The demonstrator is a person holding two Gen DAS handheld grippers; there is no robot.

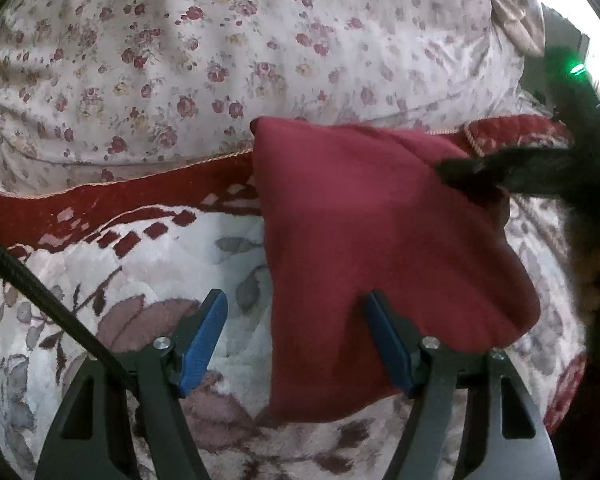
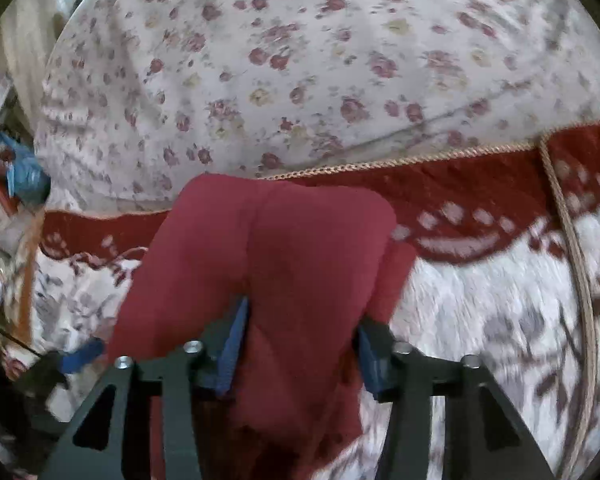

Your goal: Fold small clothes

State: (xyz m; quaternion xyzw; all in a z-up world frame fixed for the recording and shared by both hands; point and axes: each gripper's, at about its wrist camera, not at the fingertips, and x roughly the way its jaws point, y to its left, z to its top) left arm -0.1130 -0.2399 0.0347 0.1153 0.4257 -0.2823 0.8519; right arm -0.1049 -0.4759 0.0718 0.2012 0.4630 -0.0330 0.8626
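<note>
Left gripper (image 1: 296,344) hangs released, right gripper (image 2: 300,348) gapes around the folded maroon knit garment (image 1: 372,248); pat creases flat on the fleecy floral blanket (image 1: 148,264) before folding again.

left gripper (image 1: 296,340) angled down, jaws spread wide, blue pads (image 1: 202,344) bare, gap between them mostly clear. right gripper (image 2: 300,344) also tilted down, jaws roughly half apart, pads (image 2: 232,356) flanking something, can't tell if they press. right one shows blurry in left view.
</note>
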